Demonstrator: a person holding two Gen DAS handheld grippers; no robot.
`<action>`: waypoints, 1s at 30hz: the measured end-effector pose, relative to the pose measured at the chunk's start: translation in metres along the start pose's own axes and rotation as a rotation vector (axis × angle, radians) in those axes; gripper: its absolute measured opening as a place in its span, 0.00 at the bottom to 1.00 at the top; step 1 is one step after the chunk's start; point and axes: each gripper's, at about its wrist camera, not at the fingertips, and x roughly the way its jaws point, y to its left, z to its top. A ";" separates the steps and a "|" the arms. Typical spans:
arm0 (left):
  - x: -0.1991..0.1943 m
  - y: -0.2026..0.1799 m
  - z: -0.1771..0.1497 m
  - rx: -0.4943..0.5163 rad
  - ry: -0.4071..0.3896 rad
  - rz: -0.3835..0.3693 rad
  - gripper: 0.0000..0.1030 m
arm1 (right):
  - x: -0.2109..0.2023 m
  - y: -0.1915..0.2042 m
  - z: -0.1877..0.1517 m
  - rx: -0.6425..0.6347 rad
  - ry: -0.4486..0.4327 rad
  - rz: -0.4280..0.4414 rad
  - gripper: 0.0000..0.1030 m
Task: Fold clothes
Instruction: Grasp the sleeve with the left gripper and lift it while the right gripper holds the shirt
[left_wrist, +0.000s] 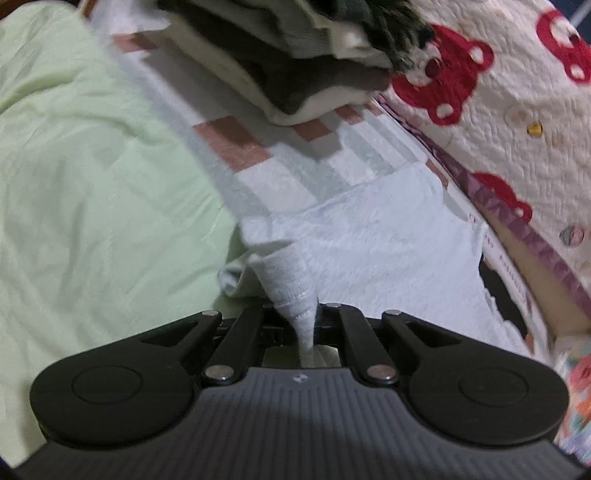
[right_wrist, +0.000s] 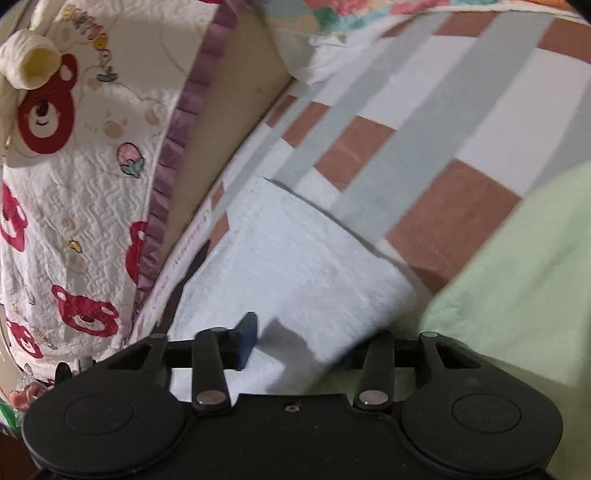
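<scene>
Underneath: checked bedsheet (left_wrist: 236, 147), green blanket (left_wrist: 92, 166), bear-print quilt (left_wrist: 517, 110) alongside.

white textured garment (left_wrist: 369, 236) | lies mostly flat on the checked bedsheet (left_wrist: 236, 147), beside the green cover | one ribbed hem corner (left_wrist: 295, 291) pulled up into a twisted peak | far edge straight, near corner folded over (right_wrist: 295, 354) | stack of folded clothes (left_wrist: 295, 48) | dark and cream layers, at the sheet's far edge
</scene>
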 end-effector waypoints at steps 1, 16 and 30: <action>0.002 -0.013 0.012 0.066 -0.009 -0.003 0.02 | 0.002 0.012 0.010 -0.007 0.006 0.005 0.05; -0.003 -0.212 0.266 0.398 -0.405 -0.058 0.02 | 0.030 0.308 0.234 -0.330 0.005 0.145 0.05; 0.017 -0.106 0.106 0.285 -0.205 -0.106 0.02 | 0.034 0.115 0.143 -0.316 -0.069 0.137 0.05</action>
